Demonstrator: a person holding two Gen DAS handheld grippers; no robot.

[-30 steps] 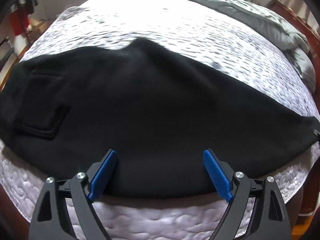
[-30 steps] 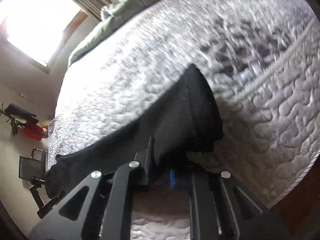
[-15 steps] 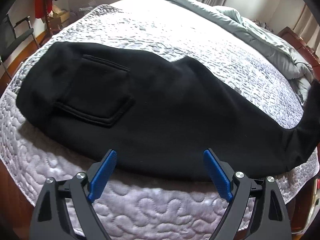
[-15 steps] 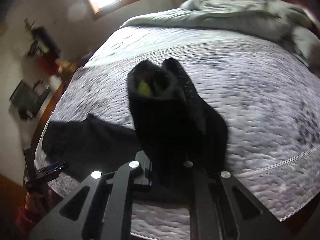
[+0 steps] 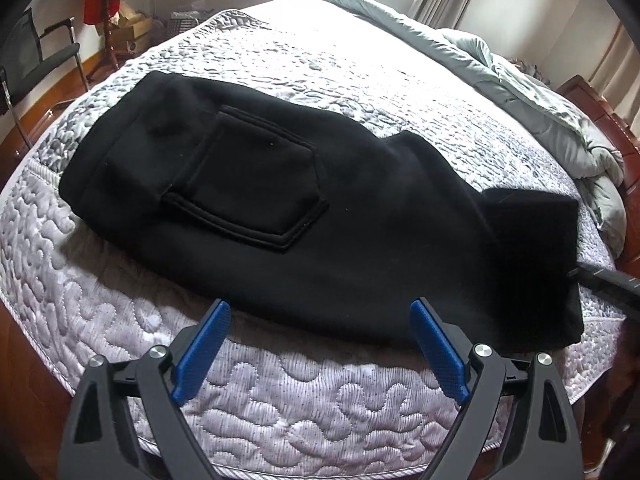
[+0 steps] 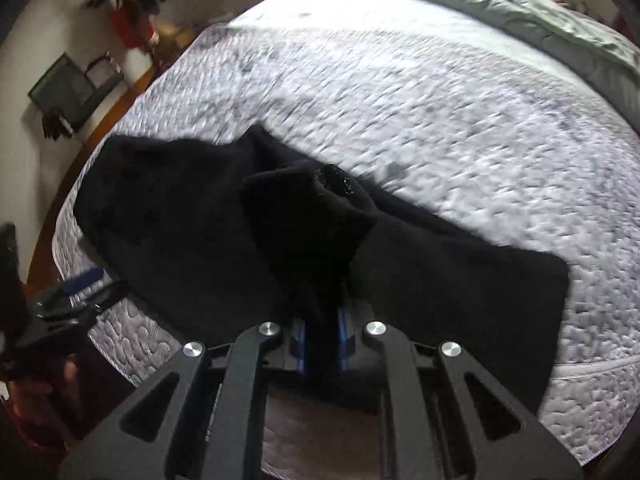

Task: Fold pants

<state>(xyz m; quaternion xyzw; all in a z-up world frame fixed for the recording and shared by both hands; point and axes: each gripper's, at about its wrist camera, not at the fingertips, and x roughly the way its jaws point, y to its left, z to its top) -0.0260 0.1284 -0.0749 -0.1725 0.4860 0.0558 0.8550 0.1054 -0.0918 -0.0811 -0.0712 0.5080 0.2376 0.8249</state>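
- left gripper [image 5: 320,354]: black angular frame with triangular cut-outs; two silver round screw heads per side; blue finger pads [image 5: 438,354] with a fine knurled texture
- right gripper [image 6: 322,340]: same black frame and triangular cut-outs; four silver screw heads in a row; blue pads [image 6: 345,338] only partly visible
- bare skin of the person's hand [image 6: 70,372], blurred, at the frame edge

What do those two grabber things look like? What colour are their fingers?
Both look alike. The left gripper has black angular plastic arms with triangle-shaped holes, round silver bolts at the joints, and bright blue bumpy pads. The right gripper matches, though only slivers of its blue pads show.
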